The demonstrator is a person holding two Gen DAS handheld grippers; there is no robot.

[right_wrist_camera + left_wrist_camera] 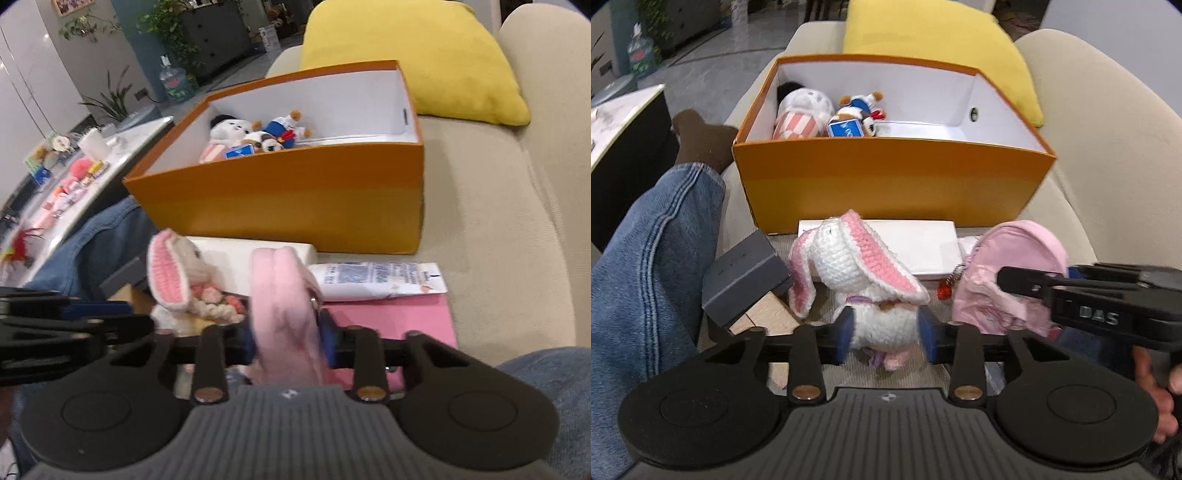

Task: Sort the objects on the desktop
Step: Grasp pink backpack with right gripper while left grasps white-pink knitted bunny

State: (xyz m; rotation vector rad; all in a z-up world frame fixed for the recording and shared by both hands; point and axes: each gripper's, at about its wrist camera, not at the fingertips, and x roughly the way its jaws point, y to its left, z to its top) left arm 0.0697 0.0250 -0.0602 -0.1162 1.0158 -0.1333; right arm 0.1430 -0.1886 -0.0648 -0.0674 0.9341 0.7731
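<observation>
The left gripper (pixel 886 332) is closed on the body of a crocheted white rabbit (pixel 857 273) with pink-lined ears, its blue pads pressed against both flanks. The right gripper (pixel 288 339) is closed on a small pink backpack (pixel 284 314), the fabric bunched between its pads. Both items sit low, at 6 o'clock from the orange box (pixel 886 177), just above the clutter on the beige sofa (pixel 498 221).

Progress, as a judgement: partly done. The orange box, open-topped with a white interior, already holds a striped pink-and-white plush (pixel 801 118), a blue-clad plush (pixel 860 107) and a blue card box (pixel 846 129), all crowded at its 9 o'clock end; the 3 o'clock end of its floor is bare. The two gripped items are not yet in. Remaining outside: a white flat box (pixel 923 243) touching the orange box's near wall, a grey box (pixel 746 273) at the rabbit's 9 o'clock, and a red charm (pixel 945 290) on a ball chain beside the backpack.

View differences: the right wrist camera alone shows a white printed packet (pixel 376 280) lying on a pink sheet (pixel 399 317) at 3 o'clock from the backpack, plus a side table (pixel 122 147) strewn with small items at 9 o'clock. The left wrist camera alone shows the grey box's full top and the red charm. A yellow cushion (pixel 942 48) lies at 12 o'clock, behind the box.
</observation>
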